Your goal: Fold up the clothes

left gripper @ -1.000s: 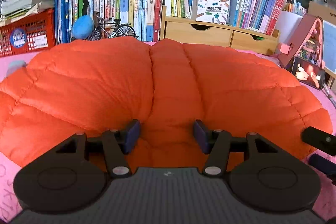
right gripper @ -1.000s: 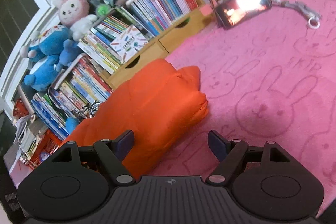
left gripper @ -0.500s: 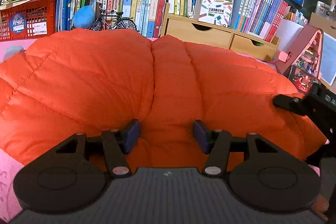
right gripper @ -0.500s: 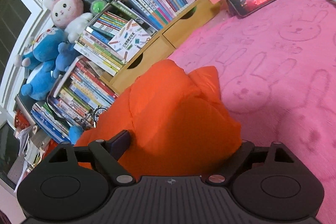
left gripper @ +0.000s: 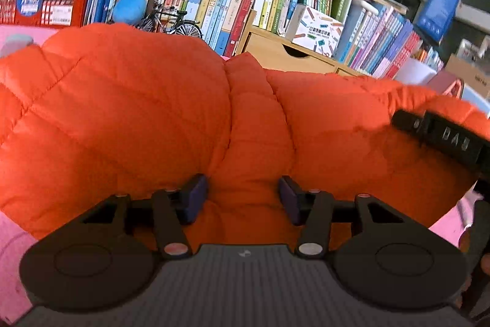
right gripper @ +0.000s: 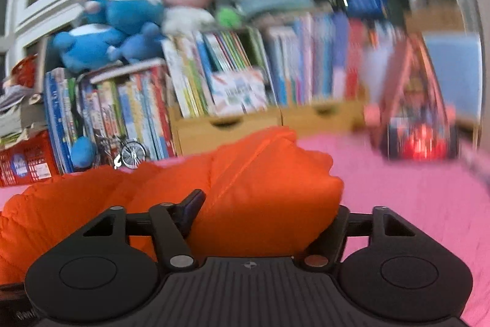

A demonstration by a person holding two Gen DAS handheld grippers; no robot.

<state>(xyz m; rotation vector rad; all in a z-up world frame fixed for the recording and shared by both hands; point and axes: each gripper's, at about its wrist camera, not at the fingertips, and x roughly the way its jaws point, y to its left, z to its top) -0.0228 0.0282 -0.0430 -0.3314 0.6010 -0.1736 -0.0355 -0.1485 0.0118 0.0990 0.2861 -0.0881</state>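
Both hand-held grippers gape around puffy jacket [left gripper: 153, 118]: left [left gripper: 242, 198] mid-hem, right [right gripper: 263, 216] at corner; pinch deep, lift evenly

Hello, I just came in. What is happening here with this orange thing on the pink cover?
A person is folding a puffy orange quilted jacket that lies on a pink rabbit-print blanket, with handheld tongs in each hand. The left tongs are open, their fingers spread around a bulge at the jacket's near edge. The right tongs are pushed onto the jacket's right end, with padding between the fingers. One finger is hidden, so a grip is unclear. Books and plush toys stand behind.
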